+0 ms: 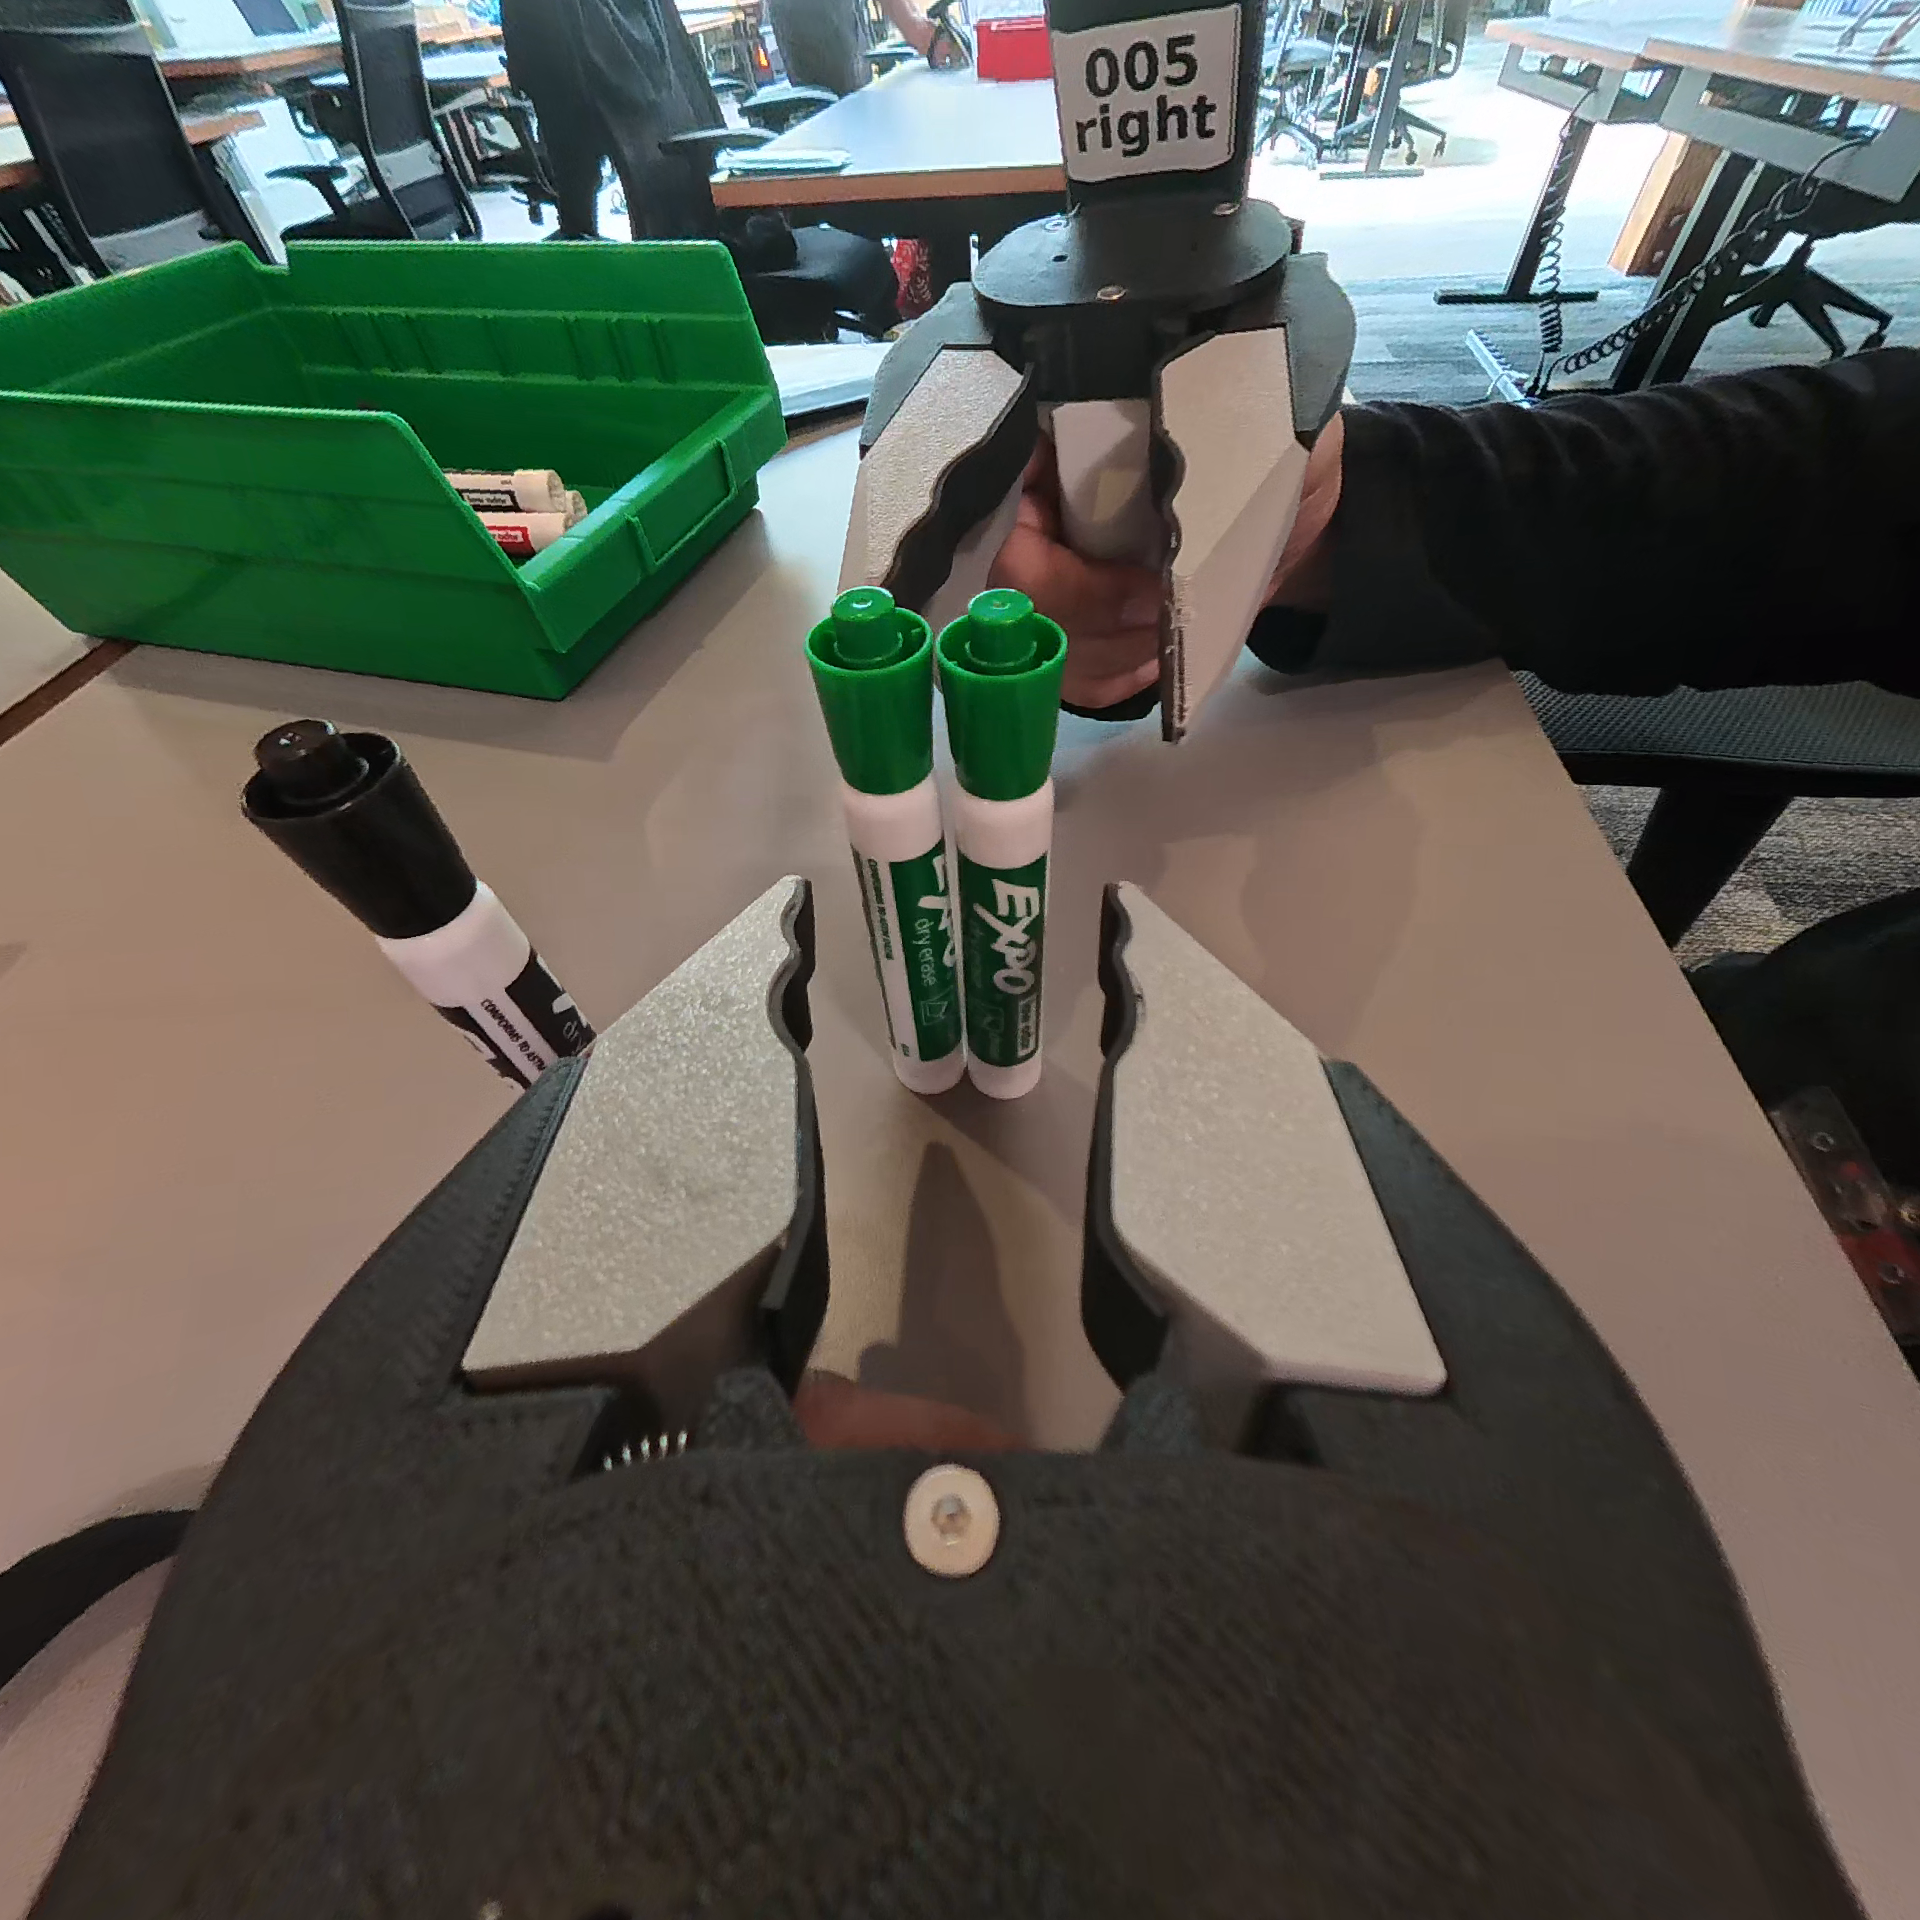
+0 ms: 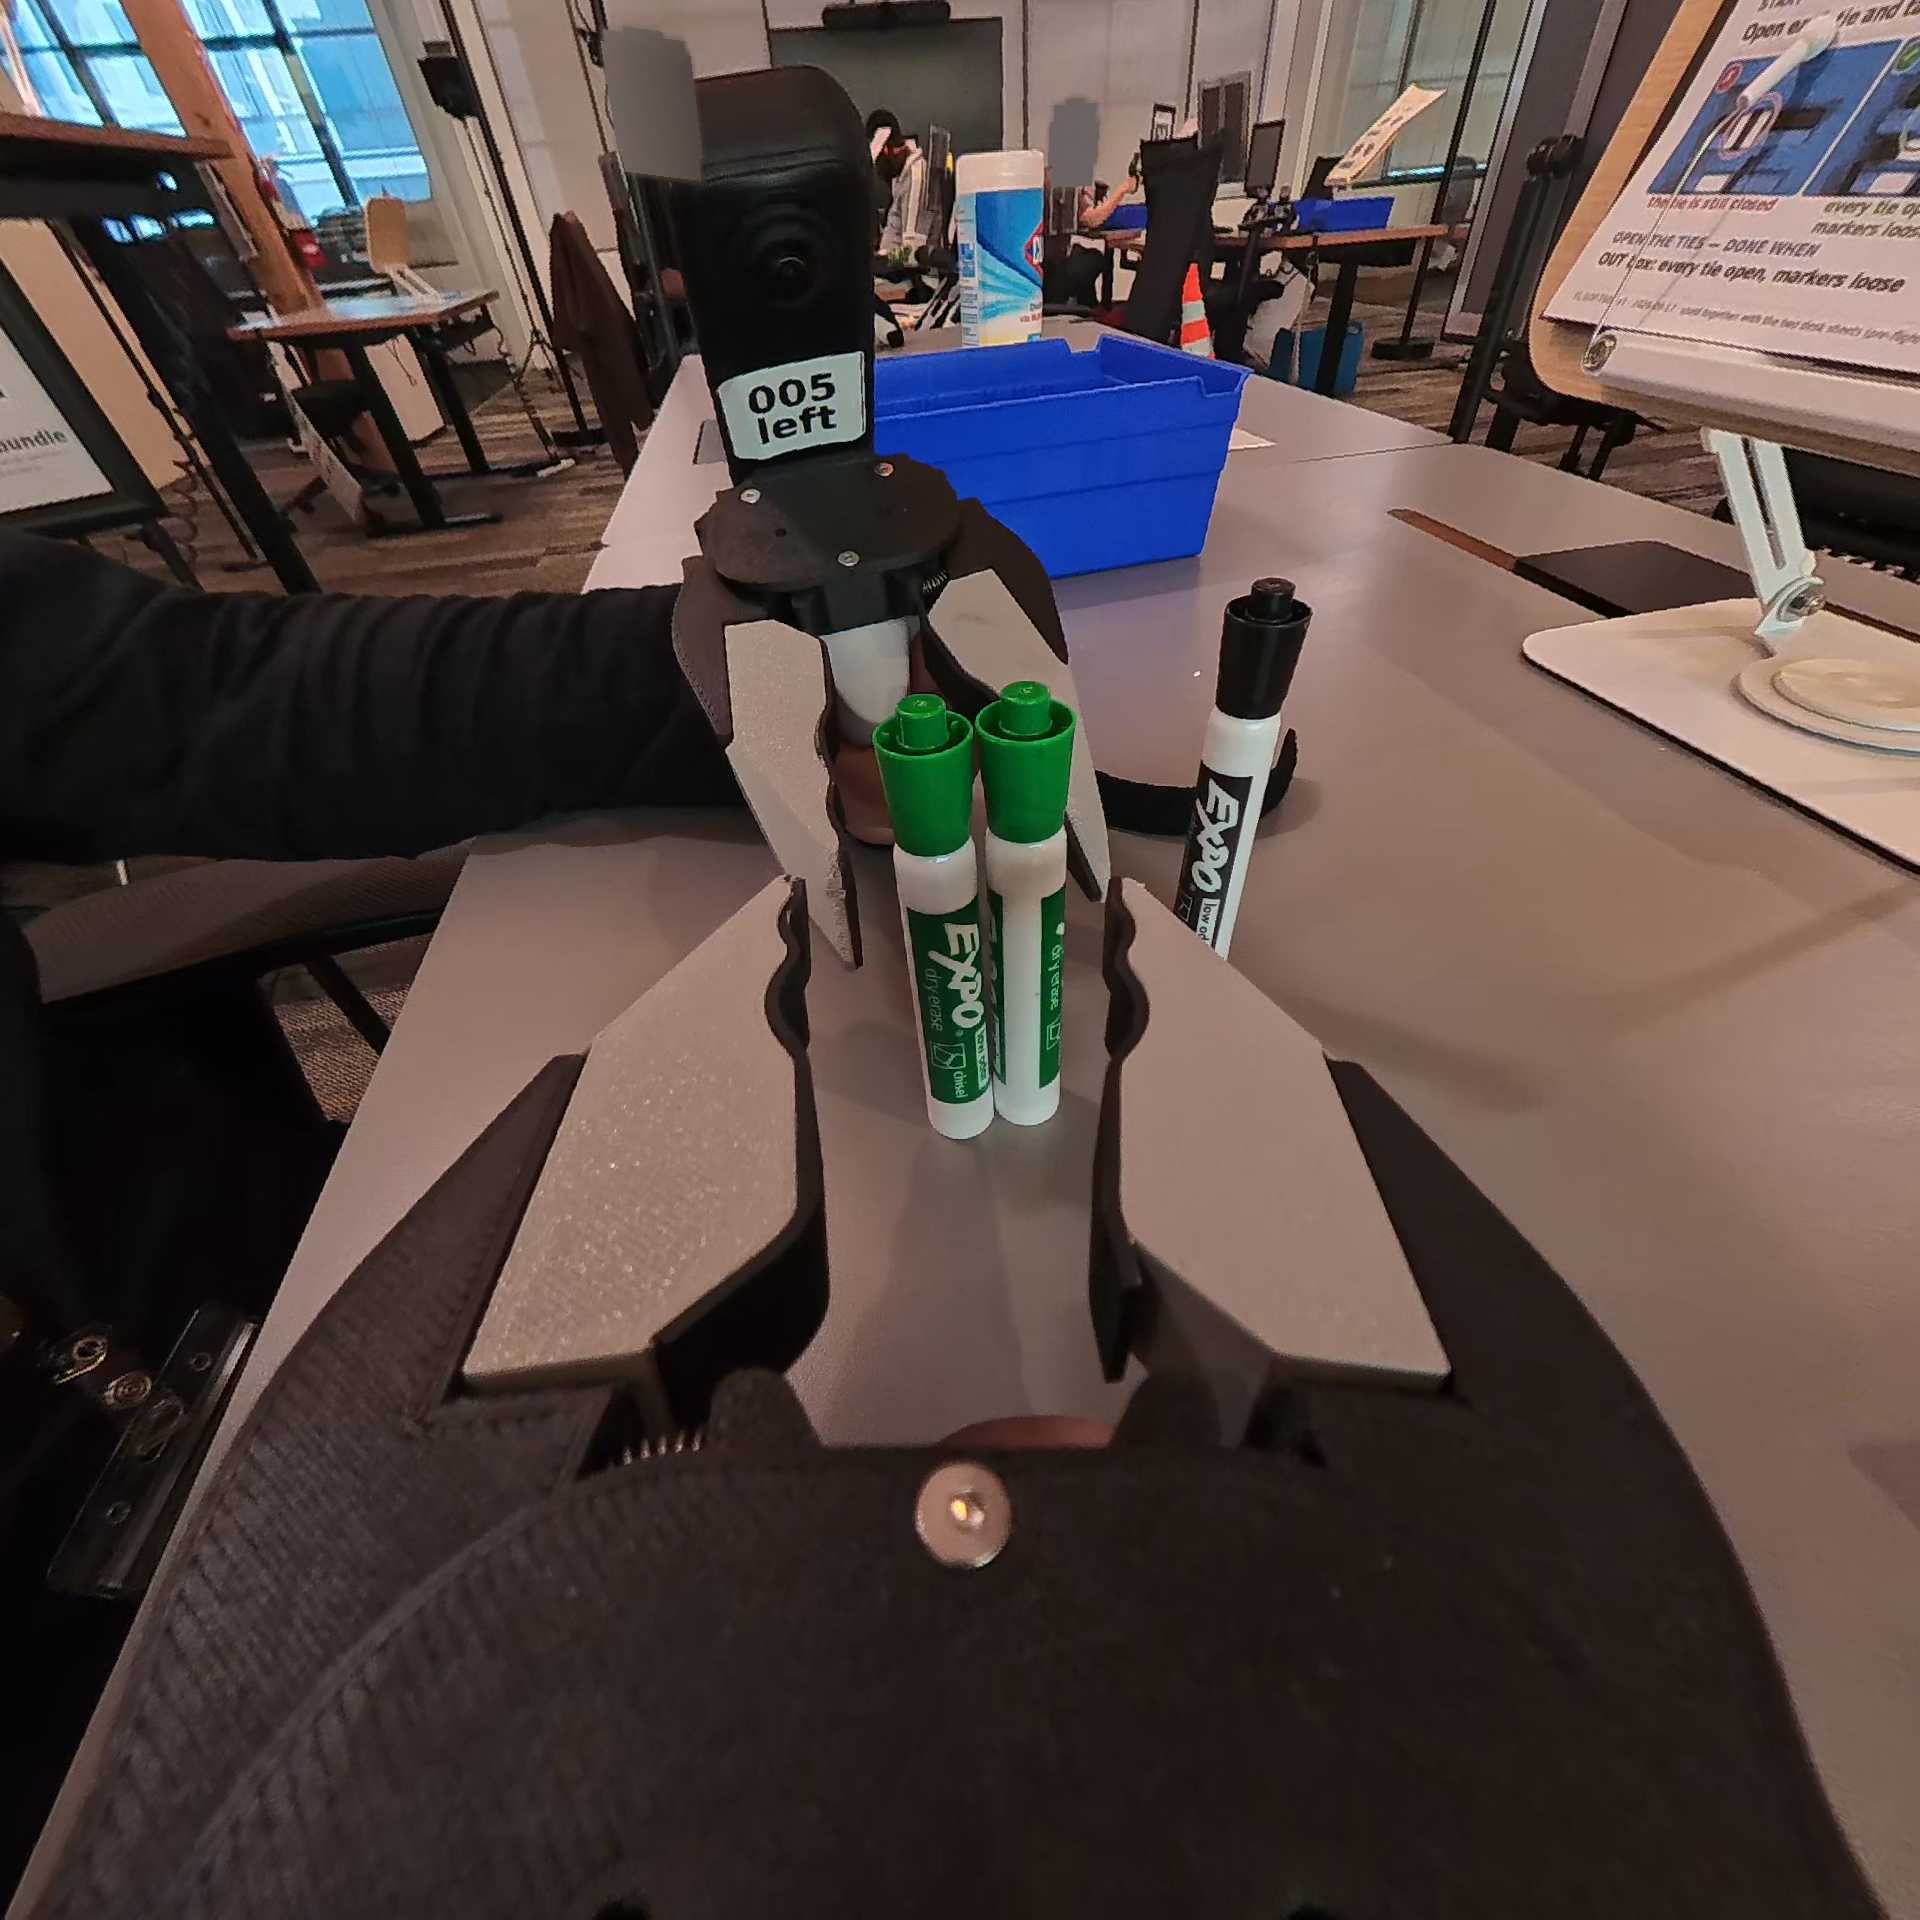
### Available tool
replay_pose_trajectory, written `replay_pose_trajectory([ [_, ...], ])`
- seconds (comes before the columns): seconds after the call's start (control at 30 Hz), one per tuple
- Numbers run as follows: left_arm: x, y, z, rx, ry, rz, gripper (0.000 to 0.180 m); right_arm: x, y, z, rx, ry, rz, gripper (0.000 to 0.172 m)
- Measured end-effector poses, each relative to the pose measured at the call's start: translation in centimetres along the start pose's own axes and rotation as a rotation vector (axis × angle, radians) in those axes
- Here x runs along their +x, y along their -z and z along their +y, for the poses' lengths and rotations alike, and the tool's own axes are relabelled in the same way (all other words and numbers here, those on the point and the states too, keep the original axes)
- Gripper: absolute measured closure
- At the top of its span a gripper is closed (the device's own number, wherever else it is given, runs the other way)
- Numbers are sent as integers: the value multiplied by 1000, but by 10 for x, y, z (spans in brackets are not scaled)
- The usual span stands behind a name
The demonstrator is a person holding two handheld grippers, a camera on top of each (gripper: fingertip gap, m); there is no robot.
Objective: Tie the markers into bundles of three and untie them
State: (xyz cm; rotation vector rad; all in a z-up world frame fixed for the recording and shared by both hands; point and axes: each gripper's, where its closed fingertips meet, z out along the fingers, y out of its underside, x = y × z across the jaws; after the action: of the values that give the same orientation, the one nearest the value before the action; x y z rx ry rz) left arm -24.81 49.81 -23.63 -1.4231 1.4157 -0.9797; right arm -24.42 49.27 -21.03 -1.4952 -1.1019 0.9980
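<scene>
Two green-capped markers (image 1: pixel 945 862) stand upright side by side on the grey table (image 1: pixel 1351 883); they also show in the right wrist view (image 2: pixel 982 914). My left gripper (image 1: pixel 956 914) is open, its fingers on either side of the pair with a gap at each pad. My right gripper (image 2: pixel 954 914) faces it from the opposite side, also open around the pair without touching. A black-capped marker (image 1: pixel 405 883) stands apart, also in the right wrist view (image 2: pixel 1242 758). Neither gripper holds anything.
A green bin (image 1: pixel 312 582) at the back left holds several markers (image 1: pixel 520 509). A blue bin (image 2: pixel 1060 478) stands farther back. A black strap (image 2: pixel 1143 805) lies behind the black marker. A stand with an instruction sheet (image 2: pixel 1766 208) is at the right. Sleeved arms reach in from the table's side. Less than 4 cm separates the two grippers' tips.
</scene>
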Motion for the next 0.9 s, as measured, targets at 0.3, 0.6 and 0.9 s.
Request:
replay_pose_trajectory([
  [0.3,1,0,0,-4,-7,1,128,1,2,-4,22,-4,0,118],
  [0.6,1,-3,2,-16,-13,-5,128,0,2,-4,22,-4,-4,118],
  [0.9,-1,-11,0,-24,-7,-30,128,-1,1,-3,17,-2,-6,118],
])
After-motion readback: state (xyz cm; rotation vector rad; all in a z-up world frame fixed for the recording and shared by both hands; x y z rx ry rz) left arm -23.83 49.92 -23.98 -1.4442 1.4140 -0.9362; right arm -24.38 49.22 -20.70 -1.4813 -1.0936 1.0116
